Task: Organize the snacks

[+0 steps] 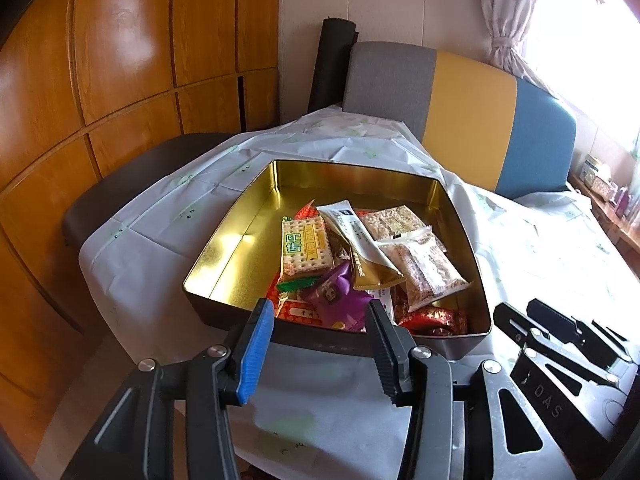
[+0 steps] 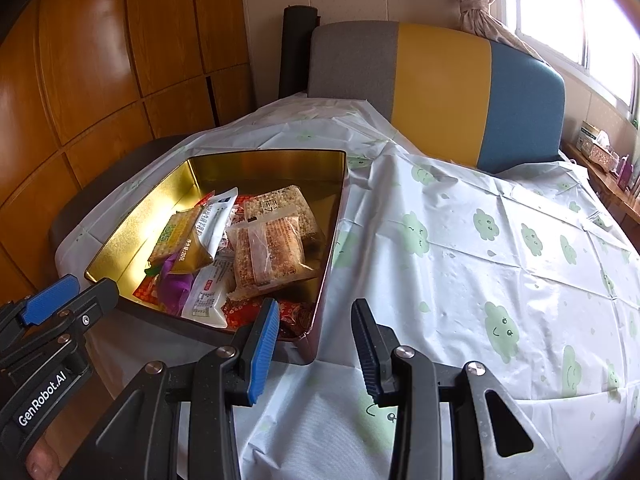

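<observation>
We hold our left gripper (image 1: 320, 320) just short of the near rim of the gold-lined tin (image 1: 240, 248), its jaws standing apart with nothing between them; past the fingertips the tin's near wall and a purple wrapper (image 1: 340, 294) show through the gap. Our right gripper (image 2: 314, 326) hangs beside the tin's near right corner, over the surface (image 2: 480, 248), its jaws also parted and empty, the blue pad toward the tin and the black one over the cloth. The snacks all lie inside the tin, heaped toward its right half while the left part of the gold floor is bare: a cracker pack (image 1: 306, 246) with green and yellow print, a white-and-gold sachet (image 1: 360, 244) lying across the pile, two clear packs of sesame-coloured bars (image 1: 424, 268), a white pouch (image 2: 208, 296) near the front, and red patterned wrappers (image 1: 436, 318) at the near right corner. The tin sits on the surface, which is covered by a pale cloth printed with green smiling clouds. From the right wrist view the left gripper appears at the lower left edge, close to the tin's near left corner. Behind the surface stands a bench back (image 2: 440, 76) in grey, yellow and blue panels, with wooden cabinet doors (image 1: 120, 60) to the left and a tied curtain (image 2: 480, 4) by a bright window.
</observation>
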Available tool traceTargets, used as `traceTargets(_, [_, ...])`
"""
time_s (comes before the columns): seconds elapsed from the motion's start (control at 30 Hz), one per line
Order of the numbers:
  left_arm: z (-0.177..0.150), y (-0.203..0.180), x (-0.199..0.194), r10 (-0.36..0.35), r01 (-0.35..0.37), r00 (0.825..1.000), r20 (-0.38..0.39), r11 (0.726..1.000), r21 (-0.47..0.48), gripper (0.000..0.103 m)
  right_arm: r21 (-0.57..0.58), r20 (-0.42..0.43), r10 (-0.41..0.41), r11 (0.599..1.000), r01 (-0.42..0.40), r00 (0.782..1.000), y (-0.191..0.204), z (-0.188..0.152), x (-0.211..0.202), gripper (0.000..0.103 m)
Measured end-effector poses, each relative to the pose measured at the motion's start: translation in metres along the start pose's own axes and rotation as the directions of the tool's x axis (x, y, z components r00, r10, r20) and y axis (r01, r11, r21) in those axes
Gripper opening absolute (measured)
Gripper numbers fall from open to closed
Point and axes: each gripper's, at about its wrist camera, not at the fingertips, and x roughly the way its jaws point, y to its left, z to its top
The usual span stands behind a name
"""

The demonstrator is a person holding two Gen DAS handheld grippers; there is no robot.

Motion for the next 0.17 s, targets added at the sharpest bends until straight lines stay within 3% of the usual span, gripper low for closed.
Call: traceTargets(0.17, [0.0021,0.0016,0.0014,0.006,-0.006,1.000,0.008,1.000,0.001,0.048,0.011,0.001,0.001,1.000,-0.001,1.000,-0.0088,0.0016,-0.0003,0.038])
